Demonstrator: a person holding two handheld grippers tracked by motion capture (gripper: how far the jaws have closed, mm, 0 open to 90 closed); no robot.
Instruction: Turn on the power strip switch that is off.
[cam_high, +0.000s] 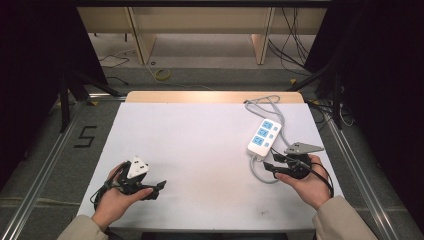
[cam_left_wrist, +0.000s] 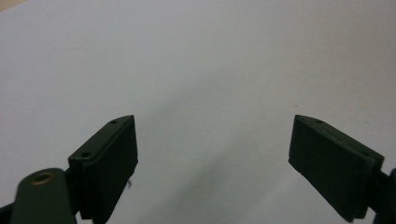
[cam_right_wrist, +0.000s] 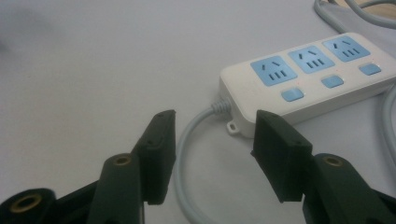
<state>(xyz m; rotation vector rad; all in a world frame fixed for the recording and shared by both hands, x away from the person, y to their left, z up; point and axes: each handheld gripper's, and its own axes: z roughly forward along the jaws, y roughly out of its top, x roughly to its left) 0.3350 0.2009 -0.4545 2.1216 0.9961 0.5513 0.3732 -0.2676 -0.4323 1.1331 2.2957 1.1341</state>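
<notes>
A white power strip (cam_high: 264, 136) with three blue sockets and blue switches lies on the right side of the white table (cam_high: 200, 135). Its grey cable (cam_high: 260, 172) loops from the near end, and more cable coils at the far end. My right gripper (cam_high: 270, 169) sits just in front of that near end, open. In the right gripper view the strip (cam_right_wrist: 308, 79) lies just beyond my right gripper (cam_right_wrist: 215, 115), and the cable (cam_right_wrist: 187, 140) curves through the gap between the jaws without touching them. My left gripper (cam_high: 156, 189) rests at the table's near left, open over bare table (cam_left_wrist: 214, 120).
The table's wooden far edge (cam_high: 215, 96) borders a floor with loose cables (cam_high: 162, 75) and wooden furniture legs. Metal rails run along both sides of the table. Dark stands flank the left and right.
</notes>
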